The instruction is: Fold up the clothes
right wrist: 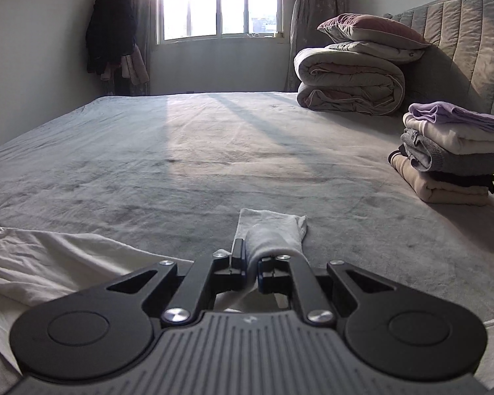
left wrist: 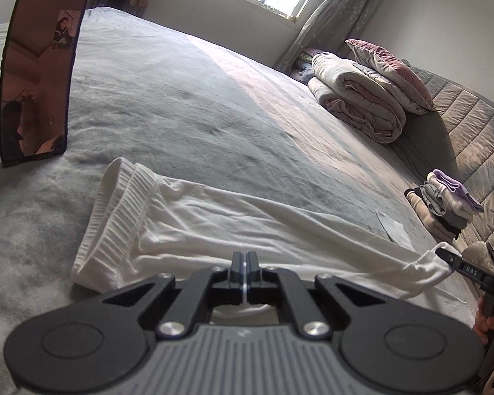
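White trousers, the garment being folded, are laid lengthwise on the grey bed cover, along its near edge. The ribbed waistband is turned toward the phone; the legs run the opposite way, toward the headboard.

Bed cover: a wide bare stretch is left beyond the trousers, as far as the window wall, crossed by a band of sunlight.

Headboard: quilted, grey, on the side of the trousers' leg ends.

Rolled duvet with a pillow on top: set against the headboard, well apart from the trousers, at the far corner.

Stack of folded clothes: lilac piece uppermost; placed against the headboard, nearer the trousers than the duvet, clear of them.

Phone: propped upright on the cover, just beyond the waistband, not touching it.

Left gripper: held low and level over the trousers' near edge, partway along the legs. Its fingers are pressed together; whether cloth is pinched between them cannot be told.

Right gripper: held low at the leg end, fingers clamped on the hem, which is bunched and draped forward over them. In the left wrist view the hem is seen lifted slightly off the cover, and part of a hand is seen on the handle.
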Demonstrator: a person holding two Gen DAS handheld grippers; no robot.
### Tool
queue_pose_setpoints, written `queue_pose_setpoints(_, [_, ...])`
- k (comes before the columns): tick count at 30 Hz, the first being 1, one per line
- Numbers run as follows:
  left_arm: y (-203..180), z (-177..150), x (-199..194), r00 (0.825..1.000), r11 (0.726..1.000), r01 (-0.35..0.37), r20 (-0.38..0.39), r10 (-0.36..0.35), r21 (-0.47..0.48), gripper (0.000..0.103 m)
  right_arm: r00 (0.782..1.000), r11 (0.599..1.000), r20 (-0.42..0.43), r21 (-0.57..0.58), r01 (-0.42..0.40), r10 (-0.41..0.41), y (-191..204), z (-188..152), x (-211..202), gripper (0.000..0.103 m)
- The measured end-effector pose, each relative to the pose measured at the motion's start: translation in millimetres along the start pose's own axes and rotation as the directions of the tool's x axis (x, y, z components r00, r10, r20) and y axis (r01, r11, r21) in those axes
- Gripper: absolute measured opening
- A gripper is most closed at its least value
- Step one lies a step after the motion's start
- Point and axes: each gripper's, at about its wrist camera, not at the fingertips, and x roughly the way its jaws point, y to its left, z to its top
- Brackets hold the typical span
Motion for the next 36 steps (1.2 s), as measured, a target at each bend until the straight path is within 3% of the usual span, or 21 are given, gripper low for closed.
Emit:
queue_pose_setpoints(4, [16.8, -0.5, -7.5, 0.999, 0.995, -0.044, -0.008, 0.044, -0.085, 0.004, 0.995, 0.999, -0.092, -0.045, 0.029, -0.033, -6.6, -22.9, 16.1, 0.011])
queue_pose_setpoints(8, [33.6, -0.9, -15.1, 0.996, 0.982, -0.089, -0.019, 0.087, -0.169, 0.012, 0.994, 0.997, -0.103, -0.069, 0.033, -0.040, -13.9, -33.2, 2.8, 0.038])
queue_pose_setpoints(15, [44.1, 0.5, -41.0, 0.989, 0.957, -0.143, 0.008, 0.150, -0.254, 0.014, 0.996, 0.998, -0.090, -0.065, -0.006, 0.000, -17.3, -37.9, -40.8, 0.040])
queue_pose_setpoints(20, [42.4, 2.3, -51.3, 0.977, 0.948, -0.201, 0.024, 0.213, -0.245, 0.023, 0.993, 0.985, -0.051, -0.133, -0.111, 0.105, 14.8, -26.1, -51.1, 0.040])
queue_pose_setpoints(23, [43.3, 2.6, -49.6, 0.980, 0.948, -0.189, 0.007, 0.197, -0.255, 0.023, 0.985, 0.964, -0.039, -0.202, -0.175, 0.171, 41.9, -16.2, -45.3, 0.040])
queue_pose_setpoints(27, [46.6, 0.7, -44.2, 0.973, 0.933, -0.227, -0.015, 0.232, -0.279, 0.023, 0.961, 0.923, -0.055, -0.269, -0.276, 0.271, 70.1, -6.6, -28.0, 0.040])
queue_pose_setpoints(31, [49.6, -0.8, -35.4, 0.969, 0.928, -0.245, -0.034, 0.246, -0.281, 0.008, 0.927, 0.859, -0.084, -0.353, -0.371, 0.366, 90.6, -4.4, -12.5, 0.028])
queue_pose_setpoints(36, [53.2, -0.7, -34.0, 0.967, 0.918, -0.248, -0.029, 0.252, -0.308, 0.005, 0.889, 0.777, -0.170, -0.436, -0.454, 0.425, 107.0, -4.5, 3.8, 0.028])
